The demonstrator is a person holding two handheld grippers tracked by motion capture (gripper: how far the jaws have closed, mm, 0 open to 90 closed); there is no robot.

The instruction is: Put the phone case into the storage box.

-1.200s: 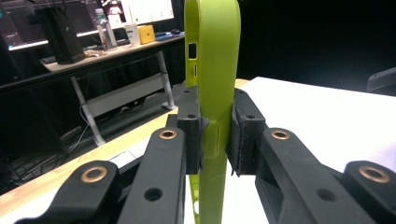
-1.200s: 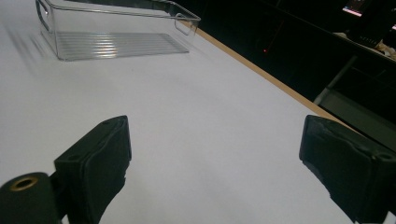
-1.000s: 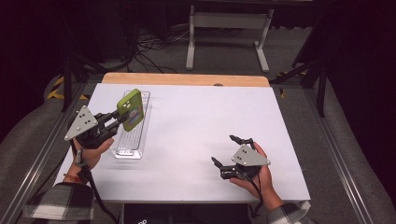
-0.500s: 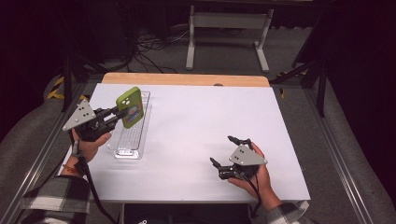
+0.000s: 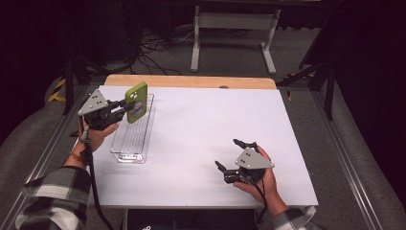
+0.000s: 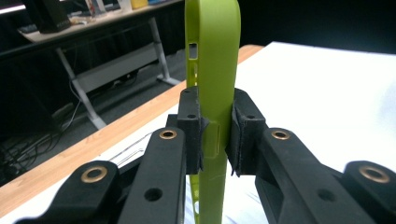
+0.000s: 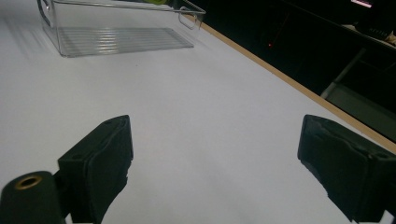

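Observation:
A lime-green phone case stands upright on its edge in the air, over the far end of a clear plastic bin. My left gripper is shut on it from the left. In the left gripper view both pads press the case's two faces, and my left gripper holds it near mid-height. My right gripper lies in a hand on the white table at the near right, open, with nothing between its fingers. In the right gripper view my right gripper points across bare table toward the bin.
The long, narrow bin lies along the table's left side. A wooden strip borders the far edge. Beyond it are a white metal stand and floor cables. Metal rails run along both sides of the table.
My left gripper has carried the green case toward the far end of the bin, away from the person. The right gripper has stayed put.

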